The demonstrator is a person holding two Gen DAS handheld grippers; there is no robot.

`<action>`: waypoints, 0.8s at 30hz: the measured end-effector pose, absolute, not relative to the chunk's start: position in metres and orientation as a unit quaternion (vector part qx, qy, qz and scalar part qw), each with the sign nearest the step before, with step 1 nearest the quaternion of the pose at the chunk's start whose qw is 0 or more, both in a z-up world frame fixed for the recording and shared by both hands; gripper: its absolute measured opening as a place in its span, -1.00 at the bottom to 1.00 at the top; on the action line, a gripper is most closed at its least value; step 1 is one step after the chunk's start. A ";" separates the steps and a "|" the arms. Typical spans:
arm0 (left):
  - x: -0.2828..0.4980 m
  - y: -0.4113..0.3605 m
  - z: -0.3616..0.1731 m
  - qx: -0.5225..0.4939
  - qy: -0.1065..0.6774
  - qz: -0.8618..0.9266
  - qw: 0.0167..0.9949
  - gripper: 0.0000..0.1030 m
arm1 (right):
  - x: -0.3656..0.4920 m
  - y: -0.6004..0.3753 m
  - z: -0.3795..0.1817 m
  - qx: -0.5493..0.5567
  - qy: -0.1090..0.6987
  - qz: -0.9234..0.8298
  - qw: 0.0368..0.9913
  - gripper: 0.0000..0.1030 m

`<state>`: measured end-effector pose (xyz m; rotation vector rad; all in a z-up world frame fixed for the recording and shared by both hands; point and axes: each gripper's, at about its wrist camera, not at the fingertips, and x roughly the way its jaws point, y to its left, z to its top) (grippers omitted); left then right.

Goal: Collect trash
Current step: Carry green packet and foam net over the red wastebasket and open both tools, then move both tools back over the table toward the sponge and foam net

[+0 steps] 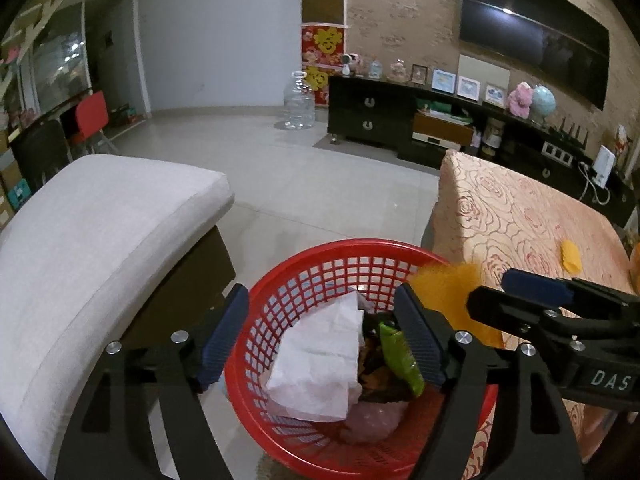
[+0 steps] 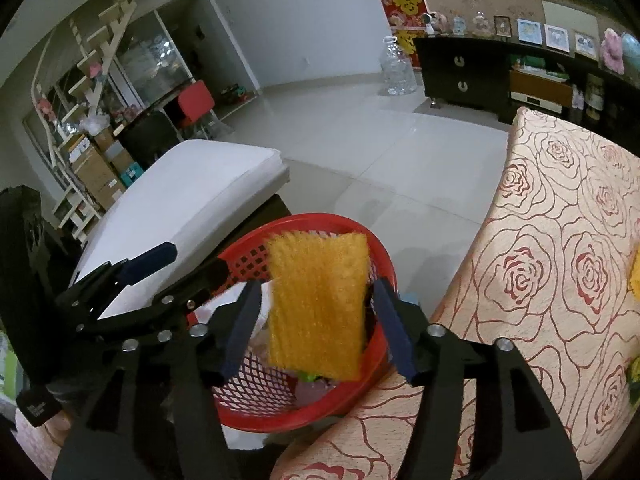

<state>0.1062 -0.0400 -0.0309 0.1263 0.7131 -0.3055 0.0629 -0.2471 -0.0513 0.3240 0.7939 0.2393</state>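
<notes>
A red mesh basket (image 1: 316,256) holds a white paper sheet (image 1: 320,360), a green wrapper (image 1: 400,356) and other scraps. My left gripper (image 1: 320,336) is open over the basket, with nothing between its fingers. In the right wrist view a yellow scouring pad (image 2: 316,304) hangs blurred between the spread fingers of my right gripper (image 2: 316,328), touching neither, above the basket (image 2: 376,248). The pad (image 1: 448,292) also shows in the left wrist view beside the right gripper's fingers (image 1: 532,284). A second yellow piece (image 1: 570,256) lies on the rose-patterned tablecloth (image 1: 520,216).
A white cushioned bench (image 1: 100,232) stands left of the basket. The rose-cloth table (image 2: 560,240) is on the right. Pale tiled floor (image 1: 320,184) lies beyond, with a large water bottle (image 1: 298,100) and a dark TV cabinet (image 1: 372,116) at the far wall.
</notes>
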 end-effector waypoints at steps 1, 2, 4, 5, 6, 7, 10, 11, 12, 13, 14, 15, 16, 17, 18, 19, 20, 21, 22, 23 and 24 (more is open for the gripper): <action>0.107 -0.038 -0.030 0.058 0.347 -0.145 0.925 0.43 | 0.062 -0.248 -0.051 0.157 0.384 0.115 0.903 0.15; 0.108 -0.036 -0.030 0.056 0.347 -0.143 0.925 0.44 | 0.062 -0.248 -0.051 0.158 0.383 0.115 0.903 0.16; 0.108 -0.033 -0.028 0.052 0.345 -0.137 0.927 0.45 | 0.061 -0.248 -0.050 0.155 0.383 0.114 0.903 0.17; 0.108 -0.032 -0.028 0.052 0.344 -0.135 0.928 0.46 | 0.061 -0.248 -0.050 0.153 0.383 0.114 0.904 0.17; 0.108 -0.032 -0.027 0.052 0.343 -0.134 0.928 0.46 | 0.060 -0.247 -0.050 0.152 0.382 0.113 0.904 0.17; 0.108 -0.032 -0.026 0.052 0.342 -0.134 0.929 0.47 | 0.059 -0.247 -0.049 0.149 0.382 0.112 0.905 0.17; 0.108 -0.032 -0.026 0.053 0.340 -0.134 0.929 0.47 | 0.057 -0.248 -0.047 0.141 0.379 0.105 0.908 0.17; 0.108 -0.033 -0.026 0.054 0.339 -0.135 0.930 0.48 | 0.056 -0.249 -0.046 0.139 0.378 0.101 0.910 0.17; 0.108 -0.034 -0.025 0.054 0.337 -0.135 0.930 0.49 | 0.055 -0.250 -0.045 0.137 0.378 0.099 0.910 0.17; 0.107 -0.035 -0.024 0.055 0.336 -0.135 0.931 0.50 | 0.054 -0.252 -0.044 0.136 0.377 0.094 0.911 0.18; 0.106 -0.036 -0.024 0.055 0.334 -0.135 0.931 0.51 | 0.053 -0.254 -0.044 0.135 0.376 0.090 0.912 0.21; 0.106 -0.036 -0.023 0.055 0.333 -0.136 0.931 0.52 | 0.051 -0.256 -0.043 0.133 0.375 0.085 0.914 0.22; 0.105 -0.037 -0.022 0.055 0.331 -0.137 0.932 0.52 | 0.050 -0.257 -0.042 0.131 0.373 0.079 0.915 0.26; 0.103 -0.038 -0.021 0.056 0.329 -0.138 0.933 0.53 | 0.048 -0.260 -0.041 0.129 0.372 0.074 0.916 0.29; 0.101 -0.040 -0.021 0.058 0.326 -0.139 0.933 0.54 | 0.045 -0.262 -0.040 0.126 0.370 0.068 0.918 0.30; 0.100 -0.042 -0.020 0.060 0.324 -0.140 0.934 0.55 | 0.044 -0.264 -0.039 0.125 0.369 0.065 0.919 0.32; 0.098 -0.046 -0.019 0.063 0.321 -0.143 0.934 0.55 | 0.042 -0.266 -0.038 0.123 0.367 0.062 0.920 0.34; 0.096 -0.048 -0.018 0.065 0.319 -0.145 0.934 0.55 | 0.040 -0.269 -0.037 0.121 0.365 0.058 0.921 0.35; 0.095 -0.050 -0.017 0.067 0.318 -0.147 0.934 0.55 | 0.037 -0.271 -0.035 0.117 0.362 0.052 0.923 0.37; 0.093 -0.054 -0.016 0.070 0.315 -0.150 0.934 0.55 | 0.035 -0.273 -0.035 0.115 0.360 0.048 0.924 0.39; 0.092 -0.057 -0.015 0.071 0.314 -0.153 0.934 0.56 | 0.032 -0.276 -0.033 0.112 0.358 0.043 0.926 0.40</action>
